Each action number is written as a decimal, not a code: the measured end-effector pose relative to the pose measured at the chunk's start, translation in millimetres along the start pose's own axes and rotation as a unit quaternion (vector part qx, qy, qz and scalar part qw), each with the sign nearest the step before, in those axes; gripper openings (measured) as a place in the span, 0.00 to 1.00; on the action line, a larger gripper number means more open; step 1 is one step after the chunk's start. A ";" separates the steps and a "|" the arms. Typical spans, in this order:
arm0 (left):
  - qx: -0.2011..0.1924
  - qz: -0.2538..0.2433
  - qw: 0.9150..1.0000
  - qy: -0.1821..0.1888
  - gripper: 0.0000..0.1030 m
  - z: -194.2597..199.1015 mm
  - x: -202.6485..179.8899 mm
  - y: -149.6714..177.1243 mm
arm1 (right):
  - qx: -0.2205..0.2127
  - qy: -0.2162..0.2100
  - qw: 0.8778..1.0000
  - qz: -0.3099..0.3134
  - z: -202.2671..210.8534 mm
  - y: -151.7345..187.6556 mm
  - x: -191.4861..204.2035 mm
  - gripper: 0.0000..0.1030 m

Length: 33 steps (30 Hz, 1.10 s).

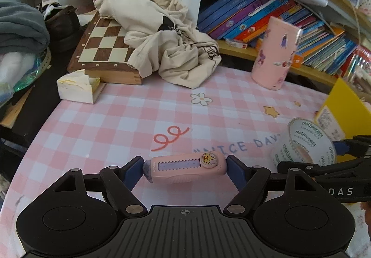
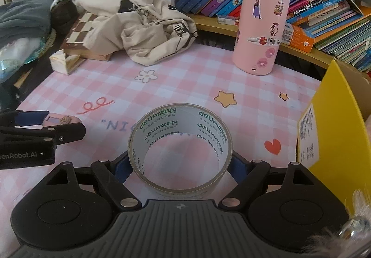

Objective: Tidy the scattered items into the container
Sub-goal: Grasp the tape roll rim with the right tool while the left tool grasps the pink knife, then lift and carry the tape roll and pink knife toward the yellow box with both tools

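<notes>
Container (image 2: 334, 133) placement decides our coming move: the yellow-walled box stands to the right of the right tool (image 2: 179, 165), just beside it, and well apart from the left tool (image 1: 184, 168), with the right tool lying between. So our right hand is plainly the nearer one, and we judge it should go first, swinging rightward and over the yellow wall, while the left crosses afterwards to avoid a tangle.

Our right tool pinches a roll of clear tape (image 2: 179, 149) across its width, one blue pad on each outer side; the ring's open axis points forward and up, away from the tool, so we see the checked cloth through it. The roll is pale and translucent, with green "delipizen" lettering around the inner core. It seems clear of the tabletop (image 2: 185, 77), though we cannot be certain from this angle.

Our left tool pinches a pink retractable eraser (image 1: 185, 168) end to end, its long axis lying crosswise to the tool, parallel to the line between the pads. It is a stubby pink case with a toothed slider track, a lilac window, a round crown sticker near the right end and a grey-lilac tip at the left. It sits above the pink gingham, seemingly lifted.

Ahead of both tools a pink stickered cylinder (image 2: 260, 28) stands upright near the bookshelf.
</notes>
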<state>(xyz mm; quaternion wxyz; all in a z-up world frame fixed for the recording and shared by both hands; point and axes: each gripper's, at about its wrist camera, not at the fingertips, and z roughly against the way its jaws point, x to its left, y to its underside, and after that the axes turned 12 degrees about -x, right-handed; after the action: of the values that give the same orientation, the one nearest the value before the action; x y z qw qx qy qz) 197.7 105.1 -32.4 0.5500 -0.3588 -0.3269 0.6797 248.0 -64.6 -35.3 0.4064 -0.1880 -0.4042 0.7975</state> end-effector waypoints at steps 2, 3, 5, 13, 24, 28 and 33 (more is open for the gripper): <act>-0.002 0.002 1.000 0.005 0.76 9.2 -0.2 1.4 | 0.001 -0.005 1.000 0.003 9.0 3.4 2.5 0.80; -0.003 0.004 1.000 0.006 0.76 14.0 0.0 2.1 | 0.002 -0.007 1.000 0.005 12.9 5.3 3.6 0.80; -0.004 0.007 1.000 0.011 0.76 23.1 0.3 3.8 | 0.004 -0.012 1.000 0.009 22.4 9.2 6.0 0.80; -0.010 0.013 1.000 0.021 0.76 57.8 0.7 14.1 | 0.012 -0.026 0.999 0.015 60.2 29.5 15.2 0.80; -0.023 0.023 0.998 0.051 0.76 101.8 -8.4 23.9 | 0.006 -0.029 1.000 -0.006 104.3 49.6 19.1 0.80; -0.028 0.026 0.998 0.057 0.76 115.4 -9.6 27.8 | 0.002 -0.024 1.000 -0.011 118.5 56.2 18.3 0.80; -0.034 0.028 0.997 0.068 0.76 128.4 -12.9 30.6 | -0.004 -0.015 1.000 -0.017 134.8 64.2 17.8 0.80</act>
<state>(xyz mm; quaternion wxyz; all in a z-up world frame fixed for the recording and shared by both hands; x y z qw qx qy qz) 75.0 80.5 11.5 0.5394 -0.4314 -0.3019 0.6572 120.7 -138.7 -4.7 0.4130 -0.1708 -0.4162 0.7919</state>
